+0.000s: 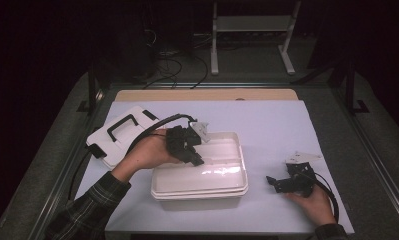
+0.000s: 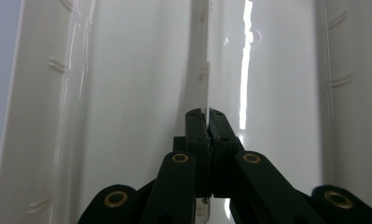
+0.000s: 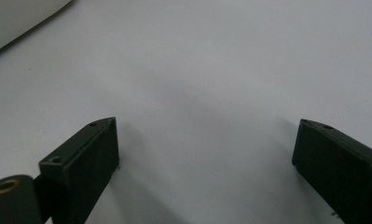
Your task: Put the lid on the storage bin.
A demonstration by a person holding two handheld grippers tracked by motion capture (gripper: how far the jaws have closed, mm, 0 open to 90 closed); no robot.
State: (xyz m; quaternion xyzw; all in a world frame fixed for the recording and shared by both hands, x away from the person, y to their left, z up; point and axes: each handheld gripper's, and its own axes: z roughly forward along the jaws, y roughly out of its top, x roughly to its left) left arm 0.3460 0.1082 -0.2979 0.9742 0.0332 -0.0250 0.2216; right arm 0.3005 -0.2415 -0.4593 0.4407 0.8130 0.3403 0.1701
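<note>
My left gripper [image 1: 196, 159] is down inside the white plastic box [image 1: 199, 187] in the middle of the table [image 1: 277, 120]. Its jaws are pinched tight on the thin white plastic divider wall [image 2: 206, 79] that stands up along the middle of the box. In the left gripper view the wall runs straight away from my jaws, with a smooth shiny space on each side.

My right gripper [image 1: 282, 183] rests low over the table near the right edge, well apart from the box. Its jaws stand wide, and nothing is between them.

The flat white lid with a black handle [image 1: 119, 132] is already off. It lies on the table just to the left of the box. So I think the opening part is done, and now I am working on the divider. I cannot tell if it is going in or coming out.

The box looks empty. I see no things in either space, just the divider.
</note>
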